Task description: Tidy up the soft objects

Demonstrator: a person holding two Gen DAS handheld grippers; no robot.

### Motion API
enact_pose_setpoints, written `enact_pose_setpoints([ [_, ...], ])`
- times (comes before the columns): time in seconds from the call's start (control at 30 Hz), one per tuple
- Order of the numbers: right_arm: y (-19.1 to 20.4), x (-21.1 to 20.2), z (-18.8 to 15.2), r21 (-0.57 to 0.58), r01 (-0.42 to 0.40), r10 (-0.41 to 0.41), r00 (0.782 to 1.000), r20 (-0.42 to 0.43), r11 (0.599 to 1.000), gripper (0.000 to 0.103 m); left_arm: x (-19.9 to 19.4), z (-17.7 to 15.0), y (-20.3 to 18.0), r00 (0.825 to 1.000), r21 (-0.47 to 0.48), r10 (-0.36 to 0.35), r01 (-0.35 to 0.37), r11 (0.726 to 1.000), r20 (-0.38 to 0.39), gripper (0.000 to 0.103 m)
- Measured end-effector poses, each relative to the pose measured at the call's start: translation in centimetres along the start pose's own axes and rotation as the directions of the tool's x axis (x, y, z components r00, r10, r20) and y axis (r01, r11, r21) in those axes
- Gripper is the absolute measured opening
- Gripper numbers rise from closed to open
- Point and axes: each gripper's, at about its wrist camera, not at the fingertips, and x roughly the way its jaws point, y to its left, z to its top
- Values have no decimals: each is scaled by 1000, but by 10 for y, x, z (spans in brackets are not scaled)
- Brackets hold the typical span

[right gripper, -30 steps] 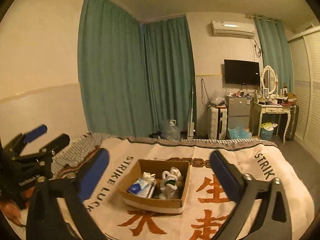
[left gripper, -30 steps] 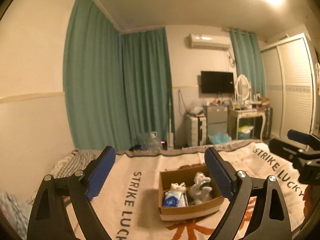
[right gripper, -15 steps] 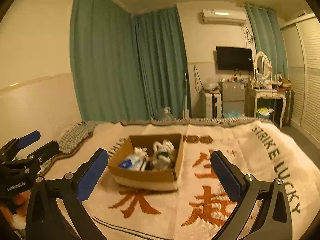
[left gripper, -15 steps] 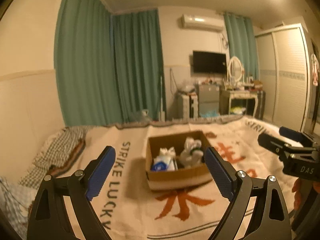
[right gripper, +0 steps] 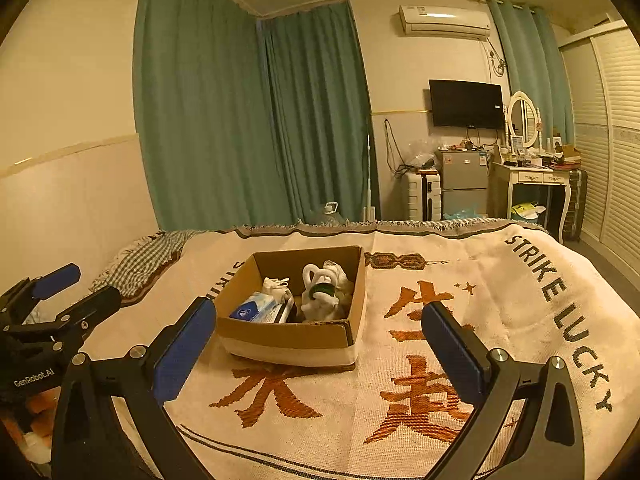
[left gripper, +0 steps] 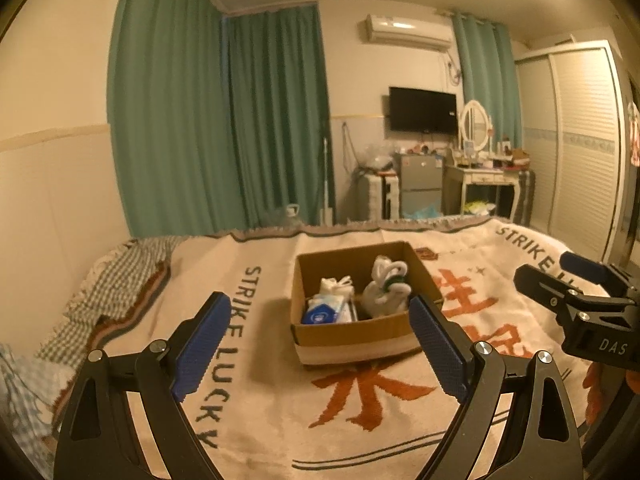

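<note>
An open cardboard box (left gripper: 352,338) (right gripper: 288,338) sits on a bed blanket. Inside lie a white plush toy with a green band (left gripper: 386,290) (right gripper: 326,292), a small white knotted cloth bundle (left gripper: 336,286) (right gripper: 276,286) and a blue-and-white tissue pack (left gripper: 326,312) (right gripper: 260,310). My left gripper (left gripper: 320,344) is open and empty, above the blanket just short of the box. My right gripper (right gripper: 320,344) is open and empty, also short of the box; it shows at the right of the left wrist view (left gripper: 576,292). The left gripper shows at the left of the right wrist view (right gripper: 56,300).
The cream blanket (right gripper: 500,292) with orange characters and "STRIKE LUCKY" lettering covers the bed. A checked sheet (left gripper: 120,276) lies at its left. Beyond the bed's far edge are green curtains (right gripper: 256,120), a small fridge (right gripper: 464,184), a dressing table (right gripper: 532,184) and a wardrobe (left gripper: 580,140).
Both cameras have shifted a little; the box now sits slightly farther and more centred between each pair of fingers. Both grippers stay open and empty.
</note>
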Motion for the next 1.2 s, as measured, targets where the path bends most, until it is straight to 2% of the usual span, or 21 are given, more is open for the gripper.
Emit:
enact_pose_setpoints([
  [0.63, 10, 0, 3, -29, 27, -28, 1000, -3, 999, 103, 2, 0, 8, 1000, -31, -17, 16, 999, -15, 92],
  [1.2, 11, 1, 1, -33, 37, -37, 999, -15, 999, 103, -1, -2, 1, 1000, -6, -17, 17, 1000, -8, 92],
])
